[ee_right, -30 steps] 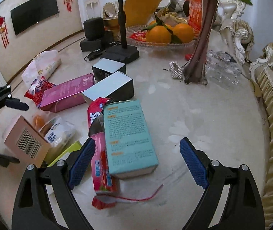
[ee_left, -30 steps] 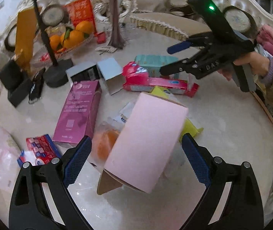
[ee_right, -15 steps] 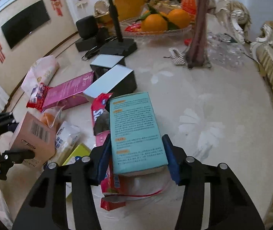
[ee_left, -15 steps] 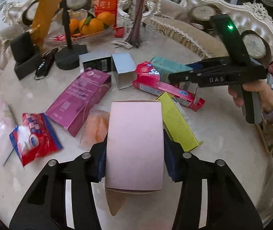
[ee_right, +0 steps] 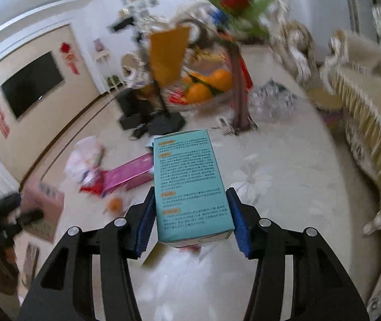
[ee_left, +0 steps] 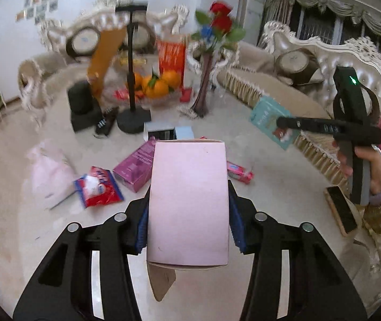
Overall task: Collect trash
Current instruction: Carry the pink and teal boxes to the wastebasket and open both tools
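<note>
The pink box (ee_left: 187, 200) sits clamped between the blue pads of the left gripper (ee_left: 187, 224), its jaws pressed on both long sides, a brown flap hanging open at its near end; a second ago those jaws stood wide with the box lying on the worktop (ee_left: 270, 192) between them, and within that second they closed on it; now the box is lifted clear of the marble surface. The teal box (ee_right: 190, 187) is likewise clamped in the right gripper (ee_right: 193, 222), its printed face up, jaws closed on its sides; a second ago it lay flat on the worktop between open jaws, and now it hangs above the surface; from the left wrist view it shows raised near the worktop's right edge, held out in front of the person's hand (ee_left: 364, 168).

Left behind on the worktop are the magenta box (ee_left: 136, 168), the red and blue packet (ee_left: 98, 187) and a pale plastic bag (ee_left: 48, 174) toward the left edge, and a red toothpaste box (ee_left: 240, 171) just right of the pink box; beyond them, toward the far edge, stand a black stand (ee_left: 132, 120), a bowl of oranges (ee_left: 155, 85) and a vase of flowers (ee_left: 203, 91); both views are blurred.
</note>
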